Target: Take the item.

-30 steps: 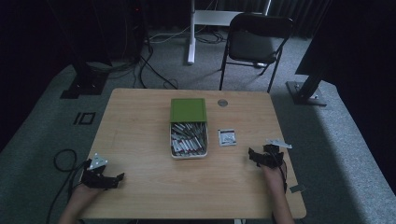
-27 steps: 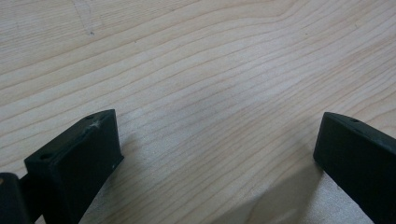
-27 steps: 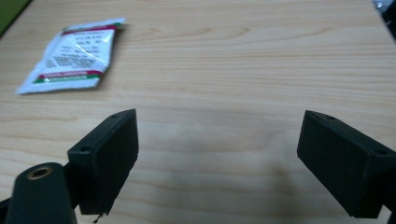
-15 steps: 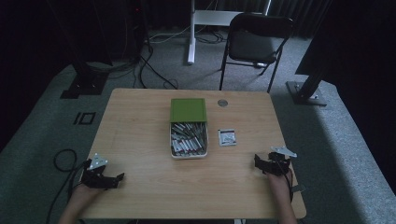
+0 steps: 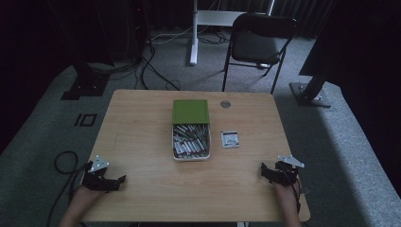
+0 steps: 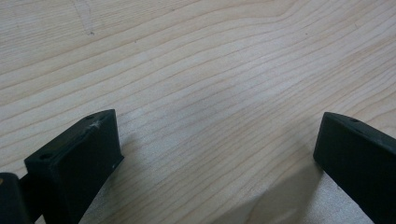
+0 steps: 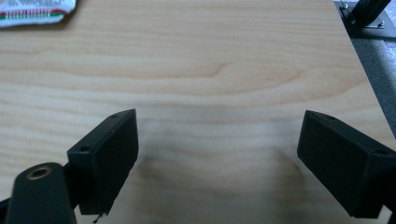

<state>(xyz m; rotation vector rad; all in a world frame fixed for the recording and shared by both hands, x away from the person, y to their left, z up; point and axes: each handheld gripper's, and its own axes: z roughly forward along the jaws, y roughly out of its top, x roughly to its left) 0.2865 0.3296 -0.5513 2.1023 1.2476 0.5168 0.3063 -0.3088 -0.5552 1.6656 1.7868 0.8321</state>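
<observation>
You've got no words or numbers you can actually read here. The small white packet (image 5: 230, 139) lying just to the right of the tray (image 5: 191, 156) carries dark print, but from the high view it's too small to make out. In your right gripper view, a corner of that packet (image 7: 37, 11) shows red and green bands with tiny white characters along them, too blurred to read.

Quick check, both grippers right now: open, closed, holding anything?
Left gripper: open, jaws wide apart, nothing between them.
Right gripper: open, nothing held.
</observation>
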